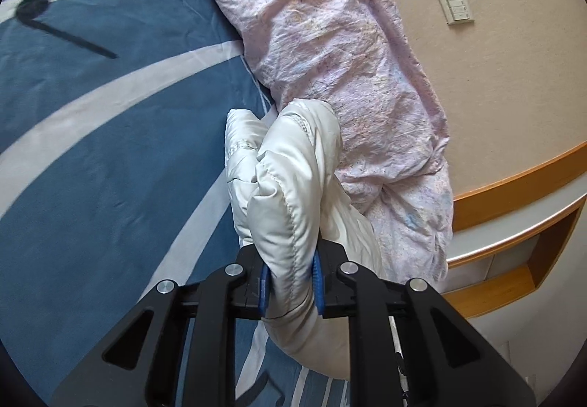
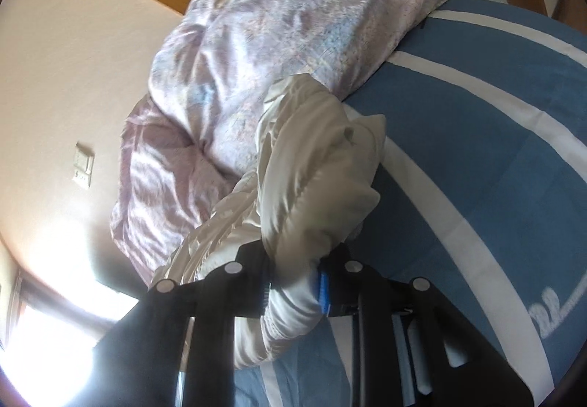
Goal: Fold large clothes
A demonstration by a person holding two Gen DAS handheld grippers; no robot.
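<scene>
A white quilted puffer jacket (image 1: 290, 186) hangs bunched over the blue bed. My left gripper (image 1: 291, 287) is shut on a thick padded fold of it, the blue pads pressed on both sides. In the right wrist view the same white jacket (image 2: 315, 168) is bunched in front of the camera. My right gripper (image 2: 293, 291) is shut on another fold of it. Most of the jacket's shape is hidden in the bunch.
The bed has a blue sheet with white stripes (image 1: 110, 150), also in the right wrist view (image 2: 495, 150). A crumpled pink duvet (image 1: 330, 40) lies along the wall side (image 2: 256, 40). A wooden headboard shelf (image 1: 513, 209) and wall switches (image 1: 456, 7) lie beyond.
</scene>
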